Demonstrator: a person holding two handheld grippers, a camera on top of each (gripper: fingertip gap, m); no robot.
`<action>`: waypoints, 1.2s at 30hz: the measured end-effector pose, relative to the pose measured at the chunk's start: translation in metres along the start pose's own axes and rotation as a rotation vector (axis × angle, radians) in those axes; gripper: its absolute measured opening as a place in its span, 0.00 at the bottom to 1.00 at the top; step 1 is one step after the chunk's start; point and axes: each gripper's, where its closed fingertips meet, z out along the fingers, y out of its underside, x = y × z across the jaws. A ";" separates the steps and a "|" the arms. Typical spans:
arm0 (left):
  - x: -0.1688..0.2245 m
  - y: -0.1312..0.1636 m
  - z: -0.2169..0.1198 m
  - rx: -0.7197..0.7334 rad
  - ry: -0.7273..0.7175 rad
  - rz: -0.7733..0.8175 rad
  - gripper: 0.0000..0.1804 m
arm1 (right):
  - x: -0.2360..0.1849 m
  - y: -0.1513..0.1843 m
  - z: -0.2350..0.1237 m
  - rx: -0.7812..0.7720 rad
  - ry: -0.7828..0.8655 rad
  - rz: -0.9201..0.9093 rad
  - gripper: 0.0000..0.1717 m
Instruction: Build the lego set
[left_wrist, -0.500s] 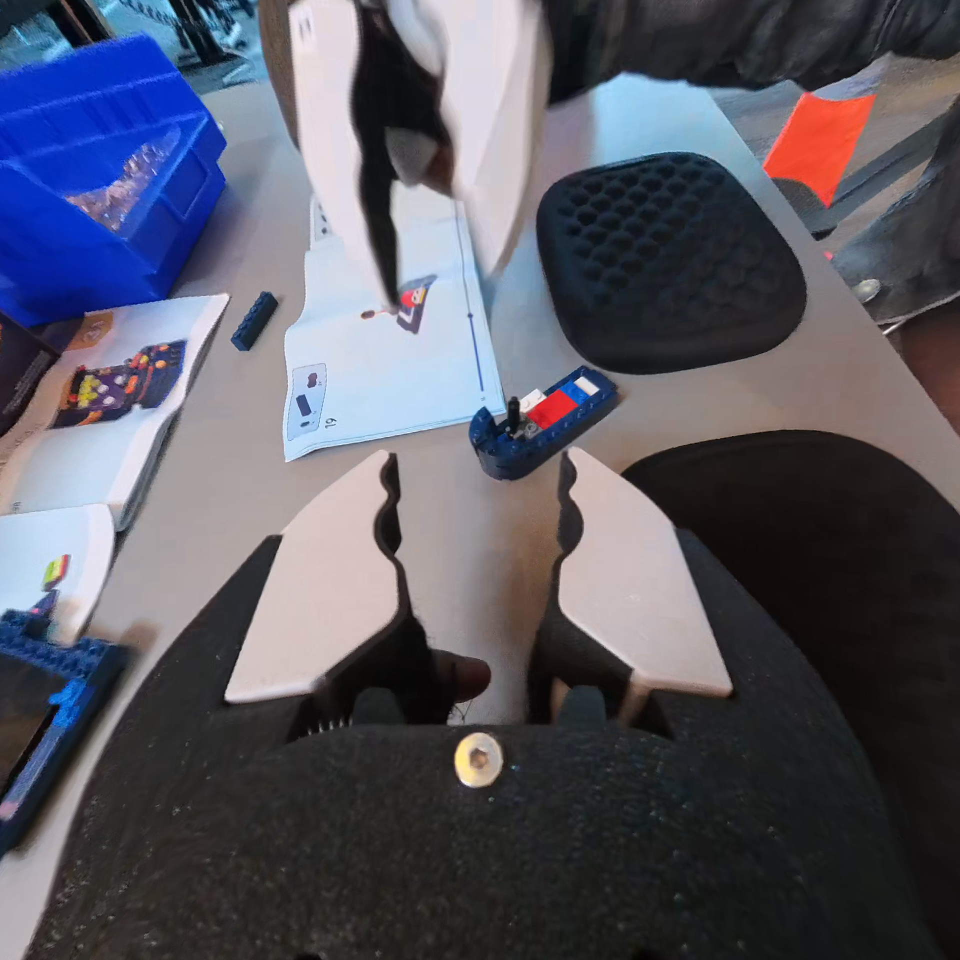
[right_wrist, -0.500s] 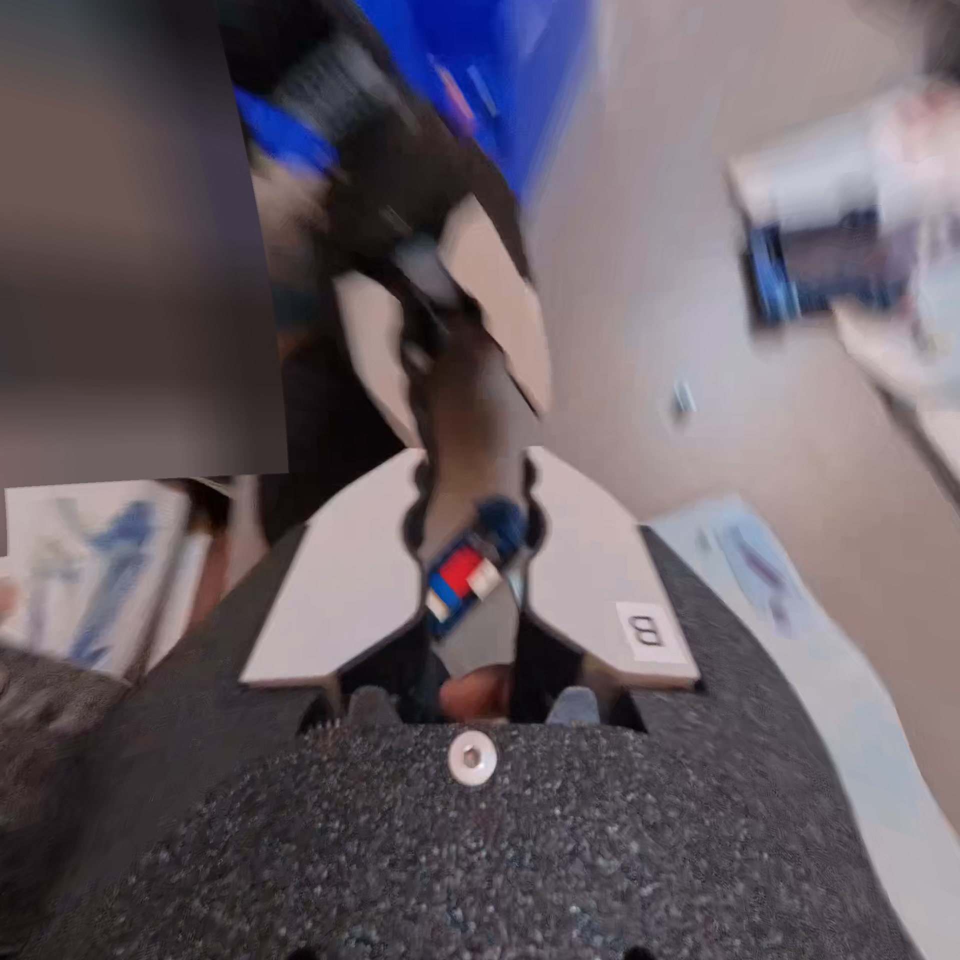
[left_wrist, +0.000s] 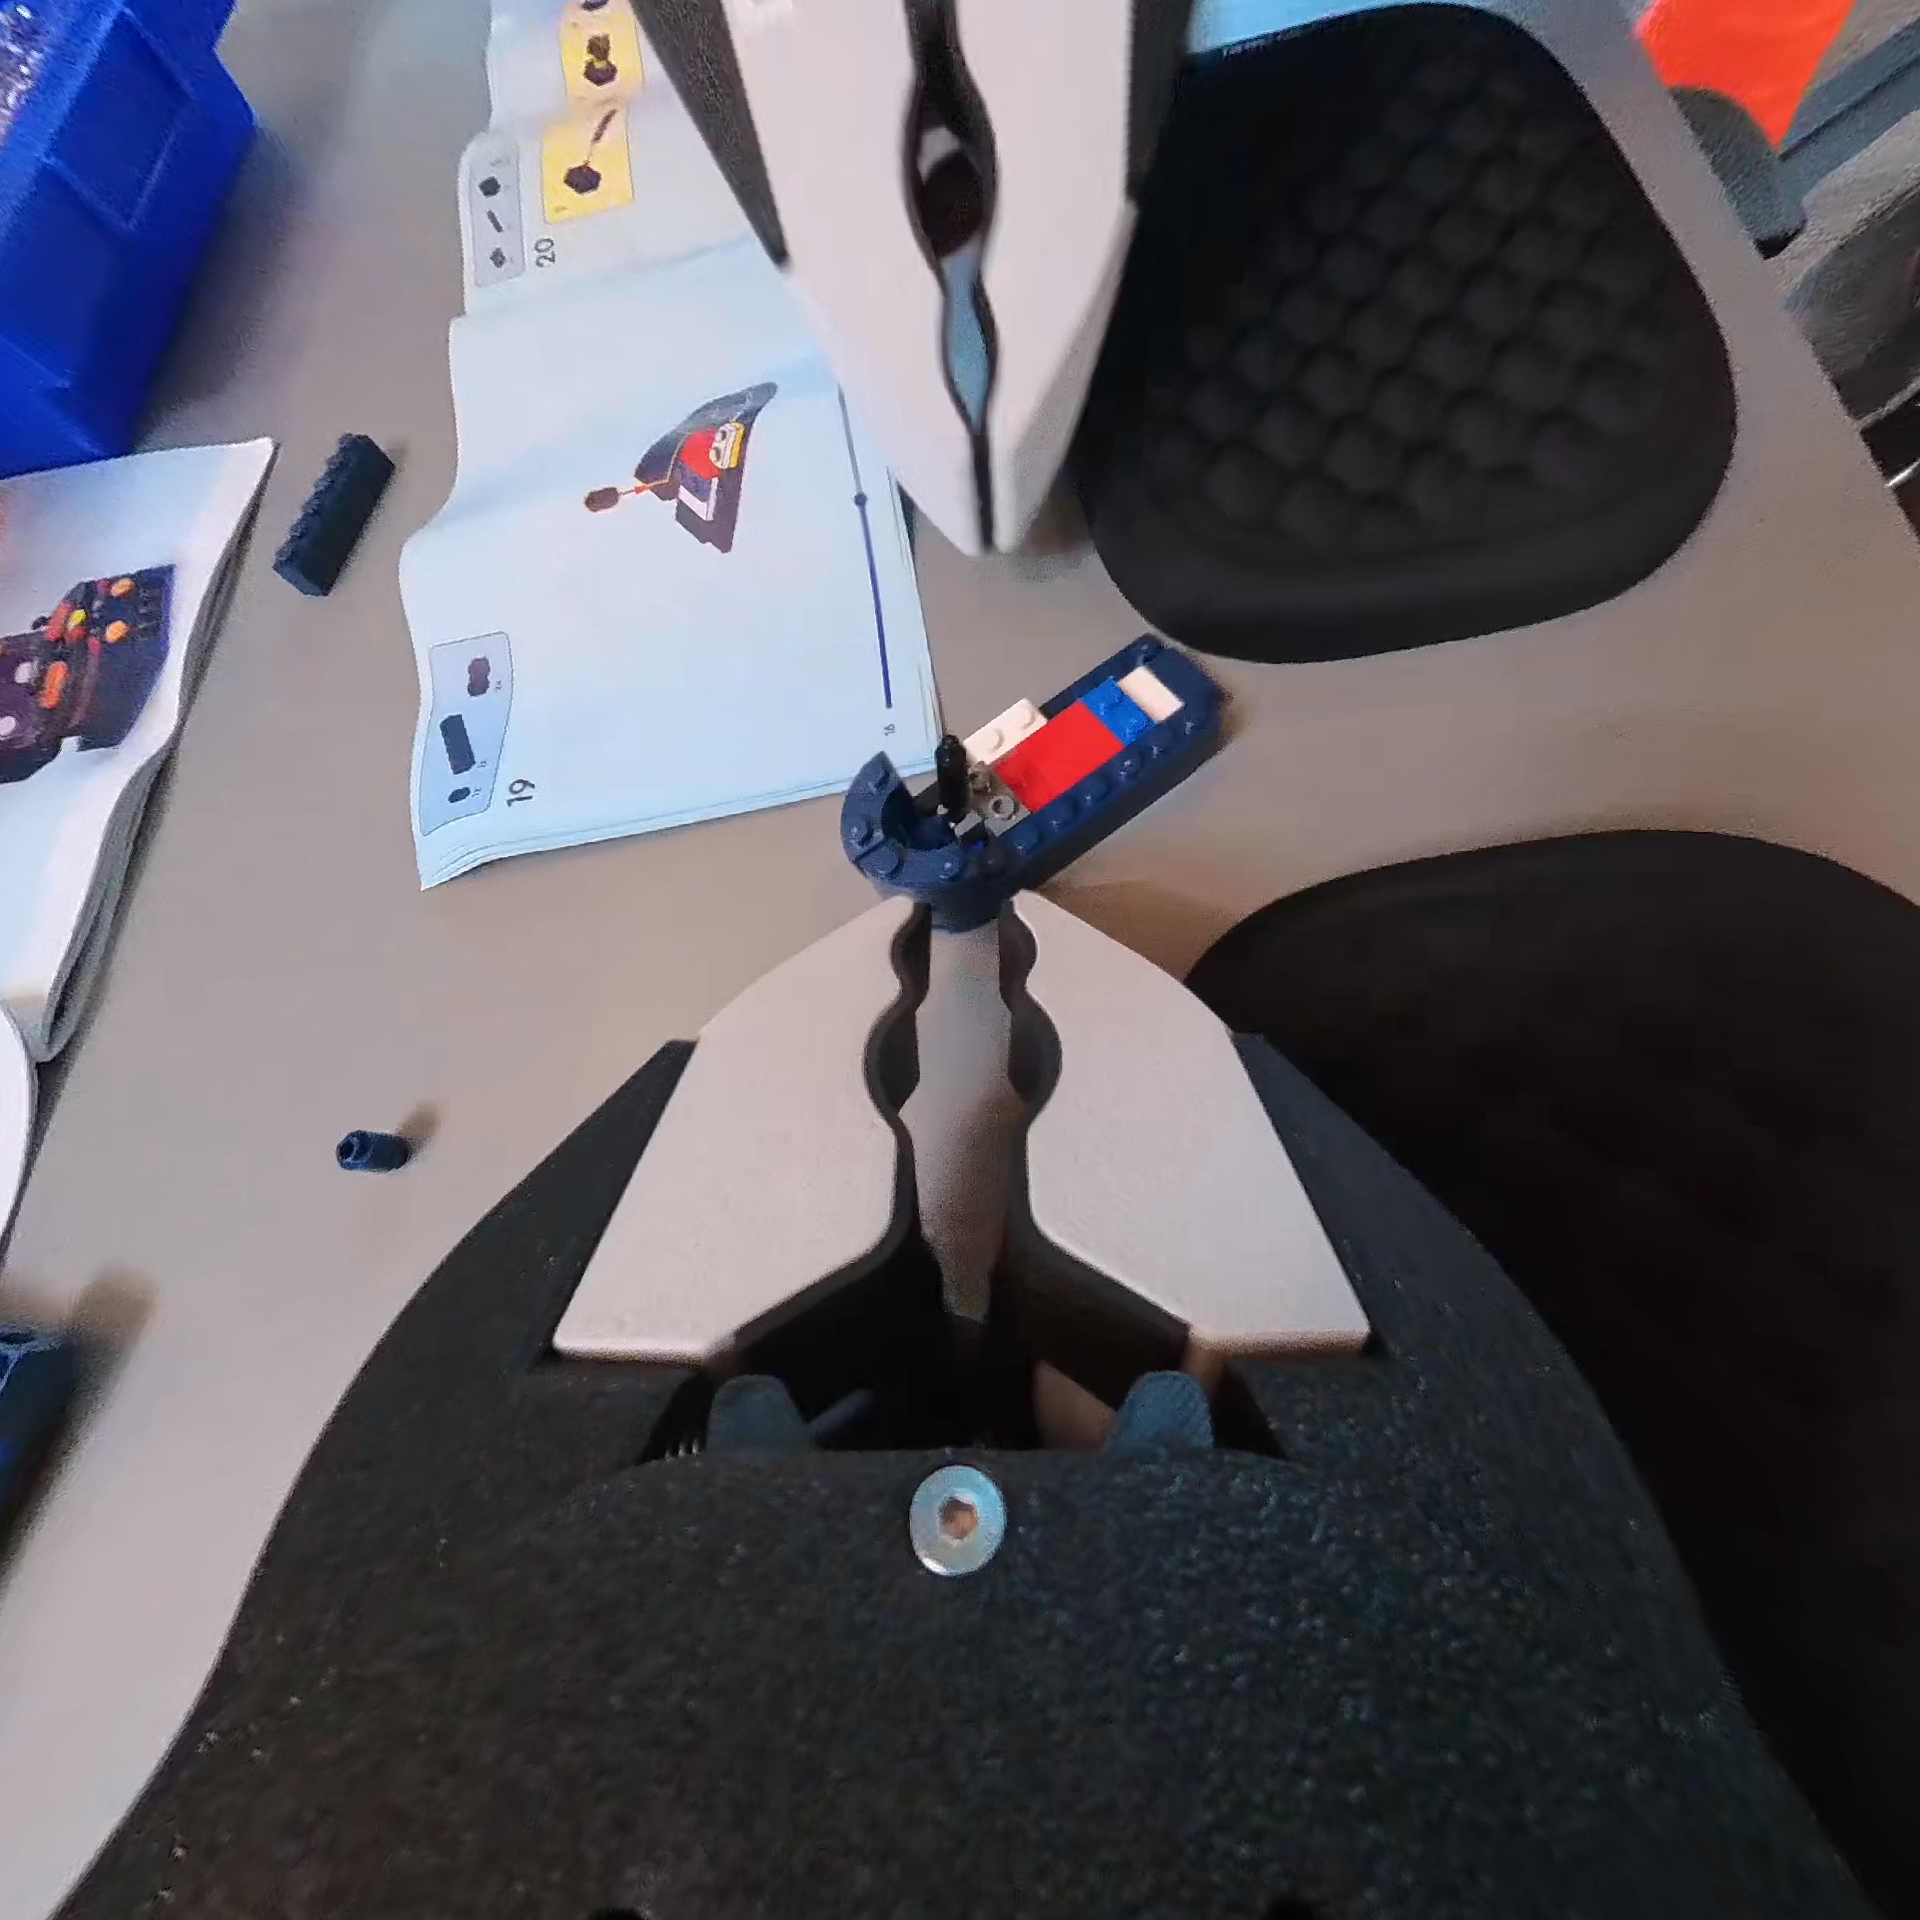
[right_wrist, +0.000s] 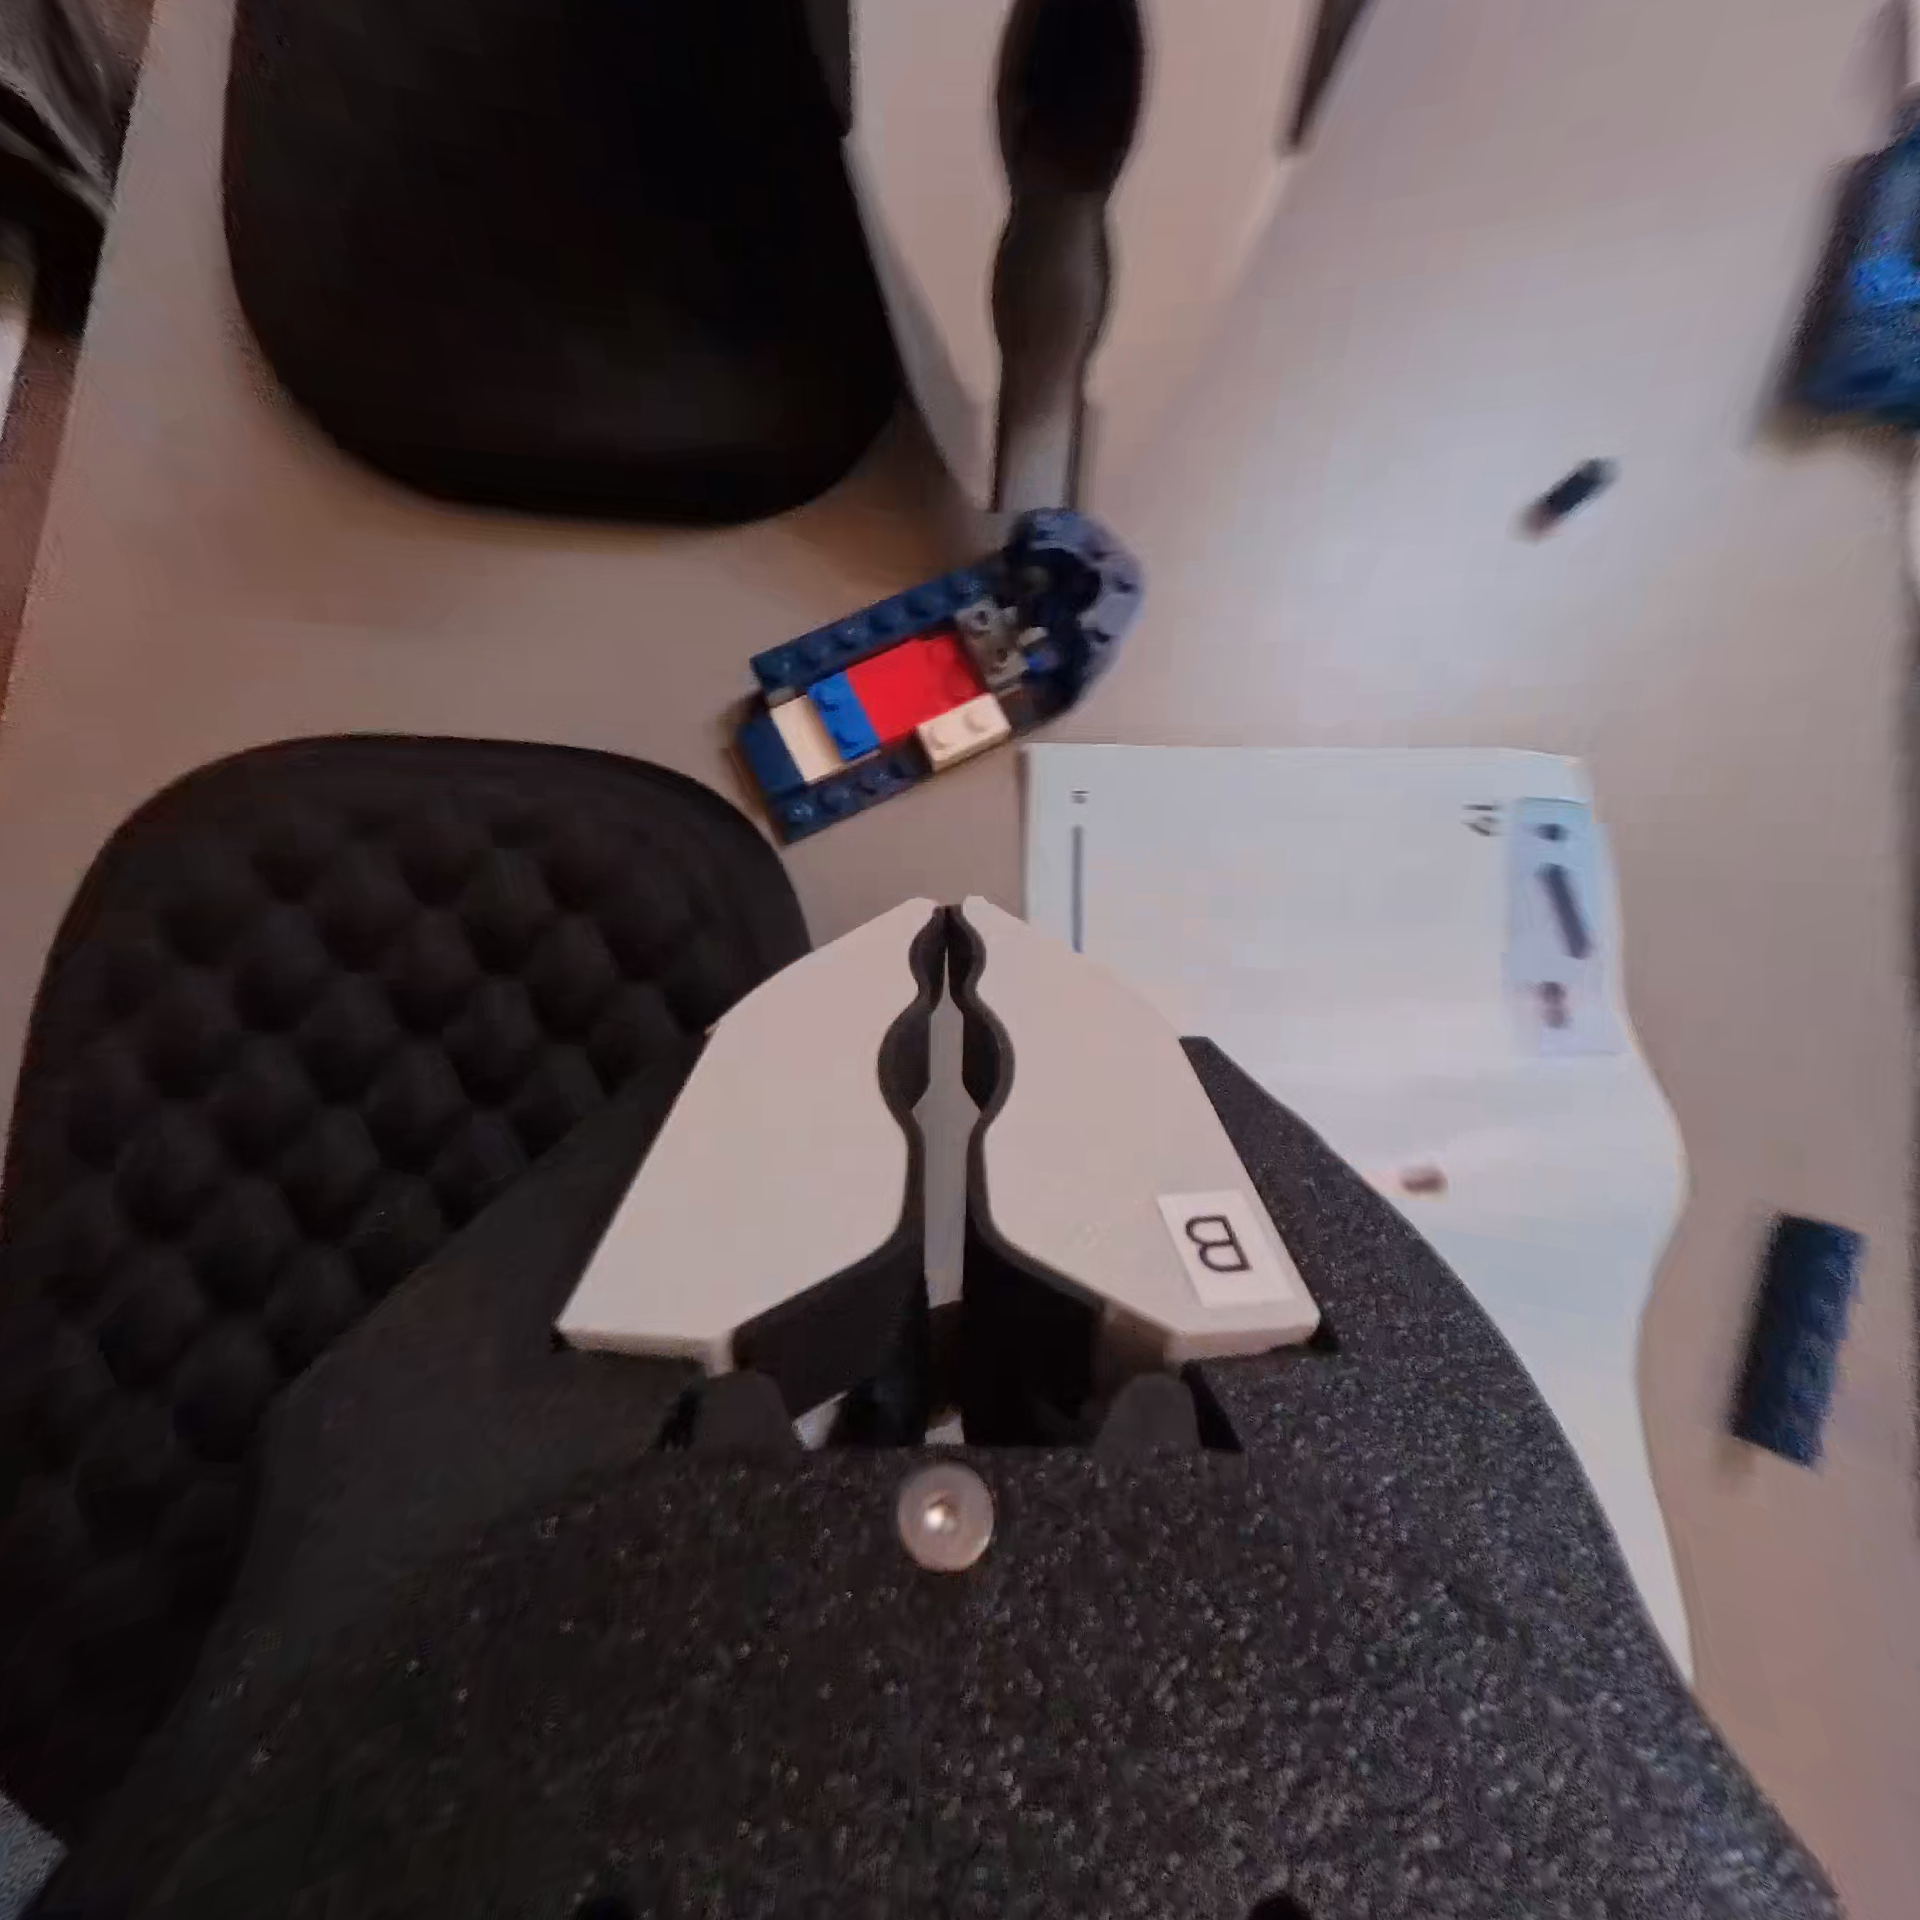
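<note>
Left wrist view: the left tongs (left_wrist: 961, 909), spread wide half a second ago, are now drawn in and pinch the rounded end of the dark blue brick boat (left_wrist: 1081, 748). The boat sits toward the table's (left_wrist: 312, 935) right edge, touching the corner of the open instruction booklet (left_wrist: 665, 644), whose pages bear printed step numbers.

Right wrist view: the right tongs (right_wrist: 951, 912), earlier spread about the boat, are now pressed together on nothing, apart from it above the honeycomb pad (right_wrist: 312, 1039). A white lettered sticker (right_wrist: 1221, 1242) sits on one finger.
</note>
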 end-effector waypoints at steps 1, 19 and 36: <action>-0.002 0.001 0.002 -0.013 -0.007 0.000 0.07 | -0.004 0.001 0.007 -0.019 -0.024 -0.013 0.00; -0.031 -0.010 -0.006 0.131 -0.034 -0.085 0.08 | 0.039 -0.039 -0.001 0.378 0.096 0.392 0.03; -0.032 -0.014 0.009 0.097 0.001 -0.038 0.03 | 0.033 -0.041 0.018 0.318 0.022 0.250 0.05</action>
